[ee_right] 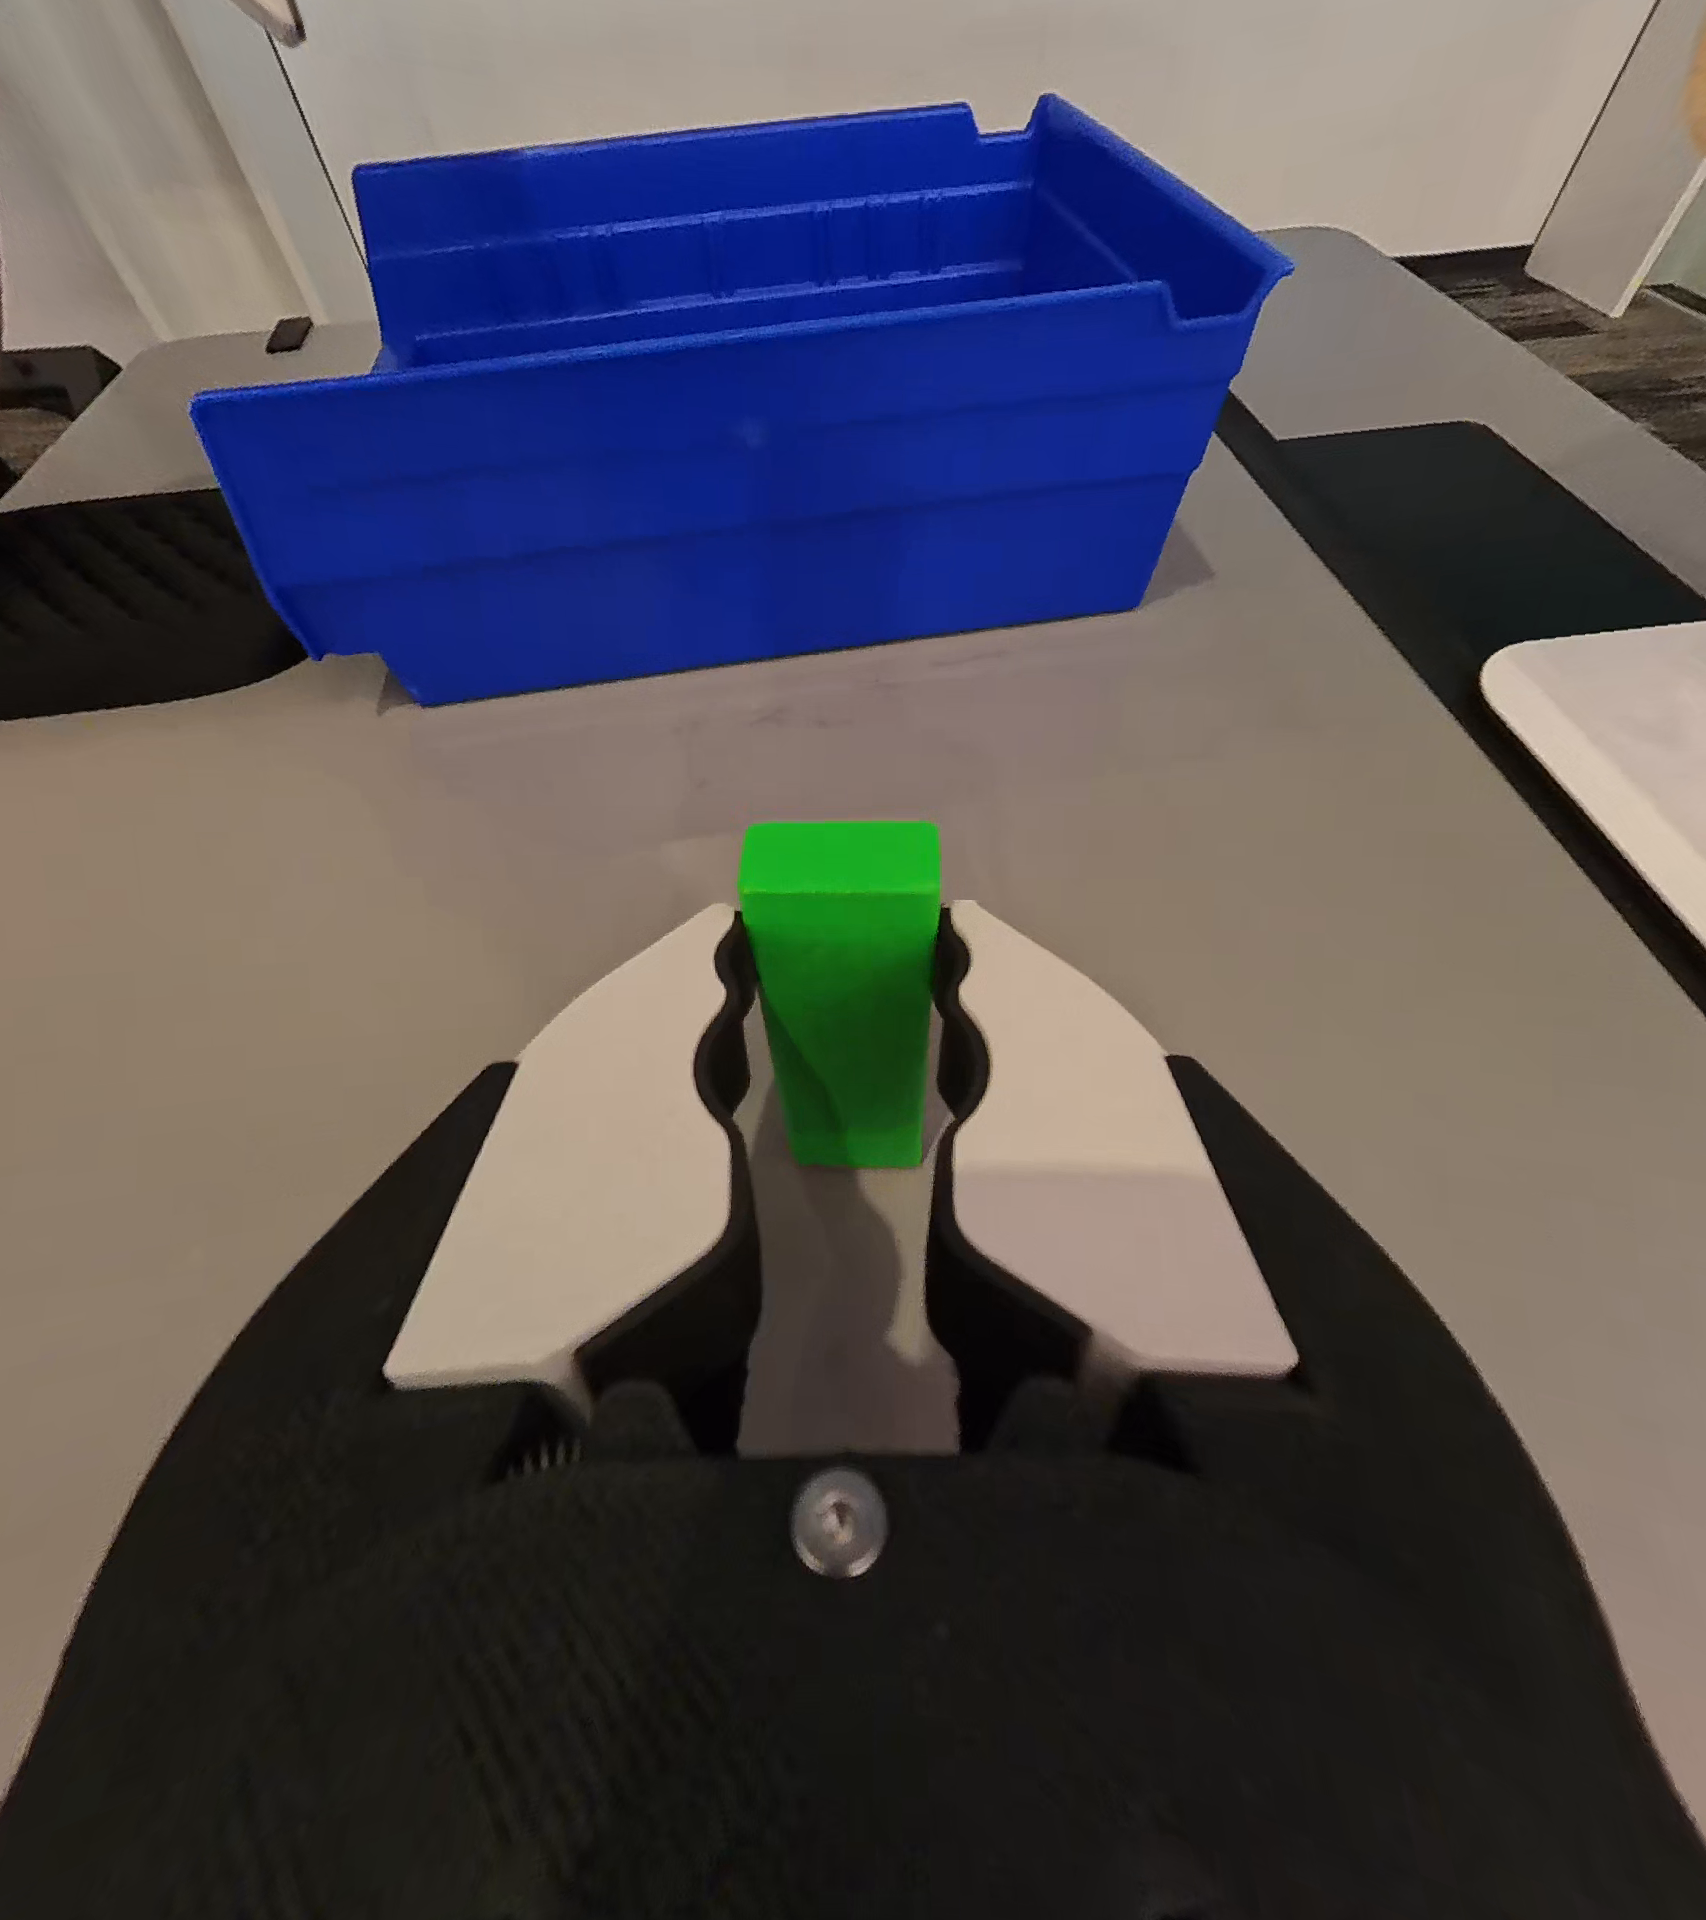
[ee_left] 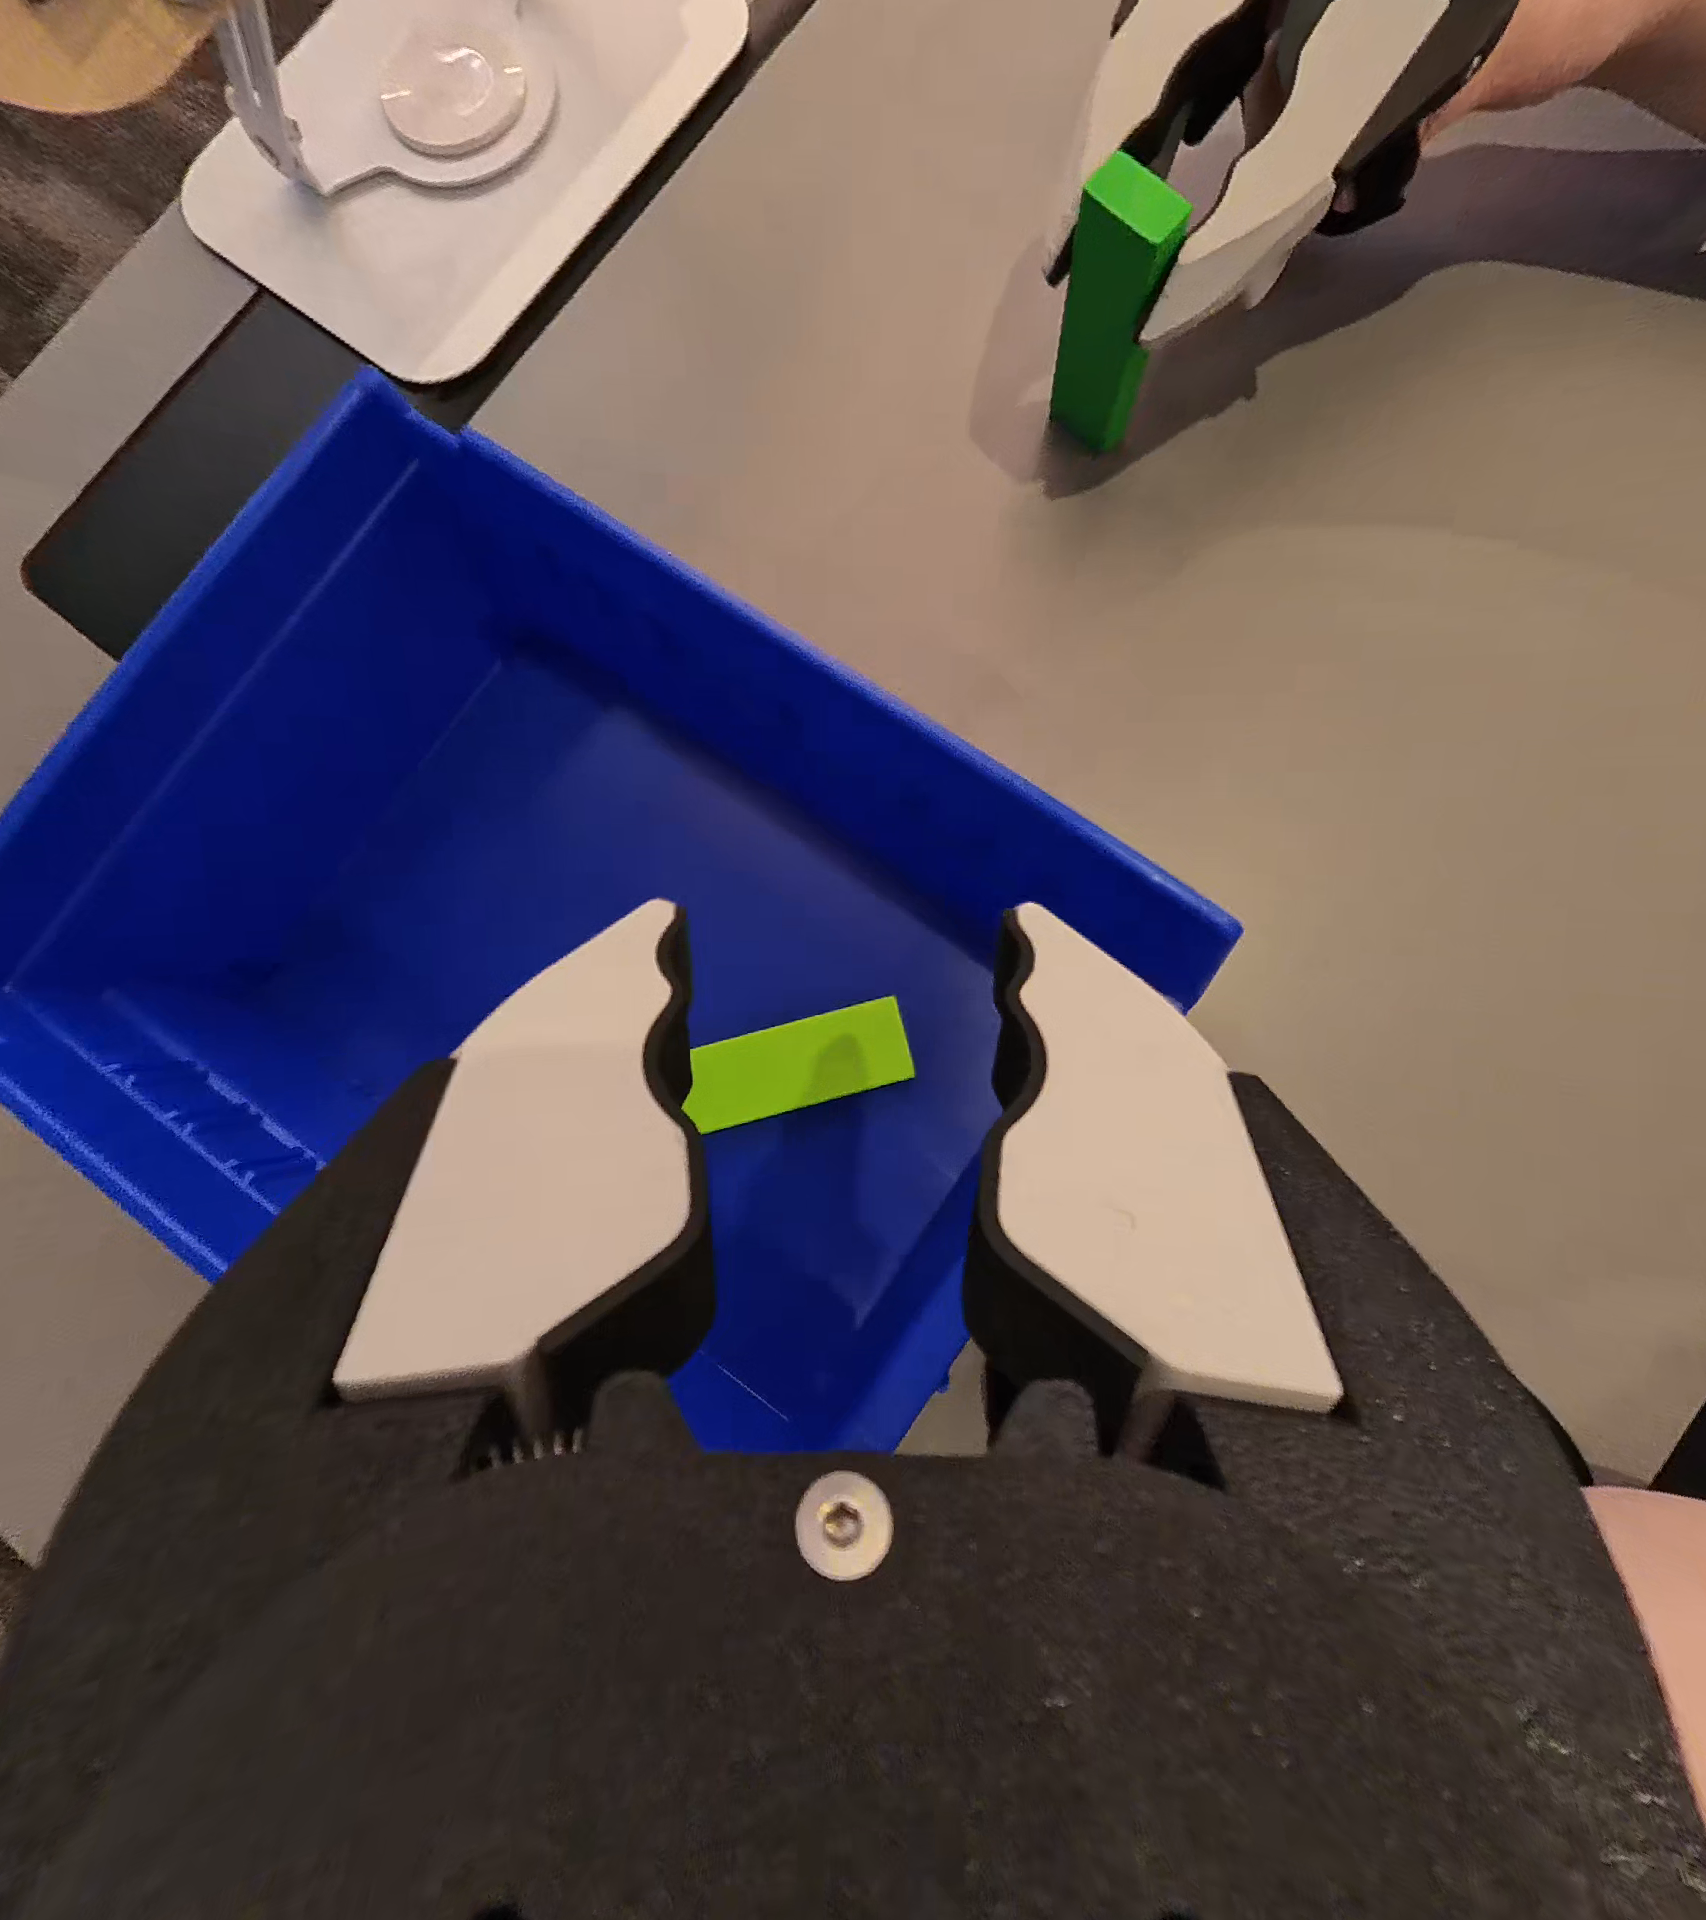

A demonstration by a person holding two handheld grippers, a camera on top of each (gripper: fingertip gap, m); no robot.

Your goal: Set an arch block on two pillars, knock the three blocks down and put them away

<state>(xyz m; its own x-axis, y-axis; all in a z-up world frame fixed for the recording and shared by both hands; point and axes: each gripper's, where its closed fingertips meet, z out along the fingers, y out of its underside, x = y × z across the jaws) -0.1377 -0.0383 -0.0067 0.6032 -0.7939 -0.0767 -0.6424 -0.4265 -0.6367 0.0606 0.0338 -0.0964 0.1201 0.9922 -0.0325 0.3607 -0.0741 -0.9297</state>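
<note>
**Left tool over bin, right tool on upright green block**

Left view, nearest first: left gripper (ee_left: 841, 1023) hanging above blue bin (ee_left: 537, 582), fingers spread wide, nothing held between them. Directly below the gap, on the bin floor: flat lime-green block (ee_left: 799, 1062), lying on its broad face, one end hidden behind the left finger. Rest of visible bin floor bare. Bin resting on grey table (ee_left: 1348, 831), set at an angle in this view. Farther off, well apart from the bin: dark green block (ee_left: 1109, 301) standing on end on the table, right gripper (ee_left: 1155, 275) on its upper half. Beyond the bin, at the table edge: white tray (ee_left: 475, 197) with a clear round dish in it

Right view, nearest first: right gripper (ee_right: 841, 940) closed against dark green block (ee_right: 844, 1023), both finger pads touching its side faces near the top. Block upright, base seemingly on grey table (ee_right: 309, 935); whether lifted slightly, cannot tell. Beyond it, apart from the block: blue bin (ee_right: 724, 520), long side wall facing the camera, contents hidden from here. Corner of white tray (ee_right: 1659, 748) at the right edge
</note>
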